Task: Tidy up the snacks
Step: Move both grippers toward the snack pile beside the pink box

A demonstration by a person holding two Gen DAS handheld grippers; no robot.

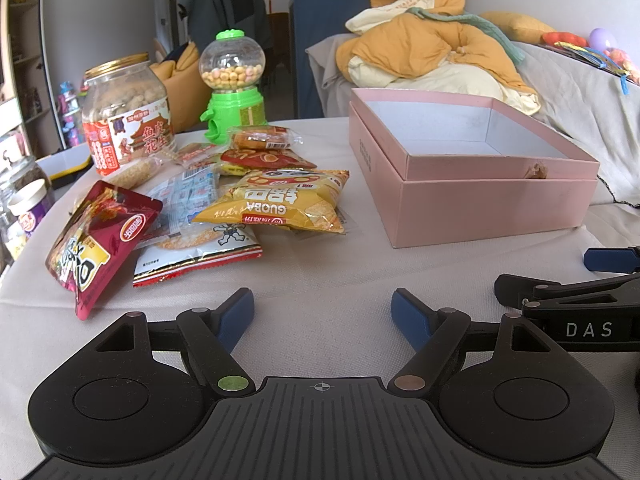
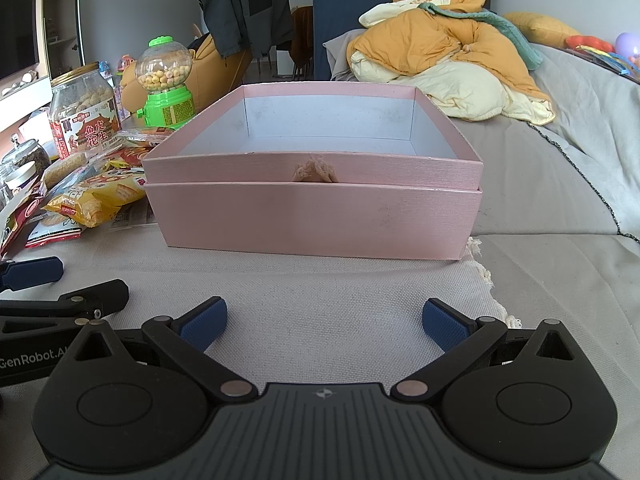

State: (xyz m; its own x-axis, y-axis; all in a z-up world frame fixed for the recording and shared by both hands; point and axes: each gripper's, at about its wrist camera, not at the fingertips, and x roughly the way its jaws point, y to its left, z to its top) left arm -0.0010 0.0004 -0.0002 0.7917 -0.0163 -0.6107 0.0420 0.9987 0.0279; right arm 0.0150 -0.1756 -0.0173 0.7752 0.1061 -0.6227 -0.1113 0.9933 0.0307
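Two grippers are hovering low over the cloth-covered table [image 1: 320, 264], and I am holding both with their jaws spread wide and nothing between the blue pads. The left gripper [image 1: 322, 312] is pointing at bare cloth; the right gripper [image 2: 324, 320] is sitting just beside it, on its right.

Straight ahead of the right jaws the pink box [image 2: 316, 216] is standing open and facing me squarely, its inside showing only a pale floor. It is resting on what looks like its own lid or base, and a small torn spot is showing on the near rim. From the left jaws the same box is lying ahead and to the right.

Ahead and to the left of the left jaws the snacks are lying in a loose heap, overlapping one another: a dark red pouch [image 1: 96, 240] nearest, a yellow crisp bag [image 1: 280, 204] beyond it towards the box, a red-edged cracker packet [image 1: 200, 252] under the yellow bag, and smaller wrapped pieces [image 1: 260, 140] further back. Beyond the heap a peanut jar [image 1: 128, 116] with a gold lid and a green candy dispenser [image 1: 234, 84] are standing upright. A pile of orange and cream bedding [image 1: 432, 52] is lying past the box.
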